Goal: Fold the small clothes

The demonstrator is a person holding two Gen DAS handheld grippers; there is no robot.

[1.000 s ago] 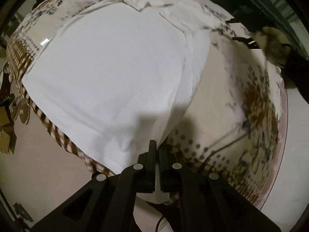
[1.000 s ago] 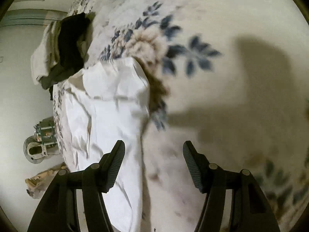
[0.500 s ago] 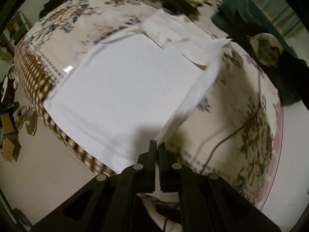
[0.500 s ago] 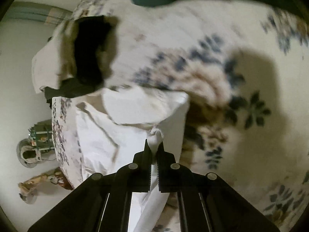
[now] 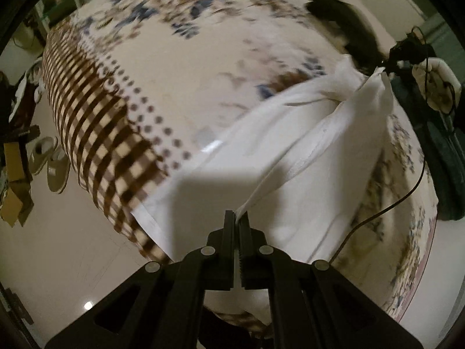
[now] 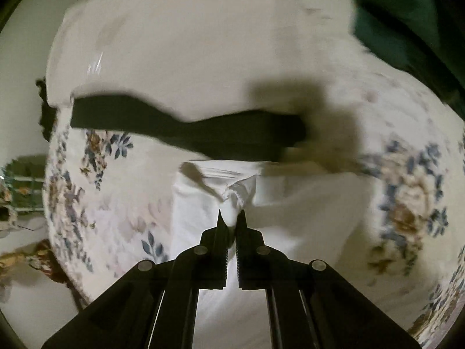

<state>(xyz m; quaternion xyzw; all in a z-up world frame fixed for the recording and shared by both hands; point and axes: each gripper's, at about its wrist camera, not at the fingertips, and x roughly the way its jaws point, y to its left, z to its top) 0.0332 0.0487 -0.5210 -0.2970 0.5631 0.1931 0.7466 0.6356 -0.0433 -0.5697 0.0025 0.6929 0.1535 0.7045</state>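
Pinching the white shirt (image 5: pixel 290 151) edge, left claw (image 5: pixel 237 218) pressed together on it, right claw (image 6: pixel 231 218) clamped on a bunched corner, shirt half lifted off the floral bed (image 5: pixel 180 67), black garment (image 6: pixel 189 128) at 12 o'clock, shoes (image 5: pixel 51 163) on the floor at 9

White garment (image 5: pixel 305 157) (edge lifted), half-folded
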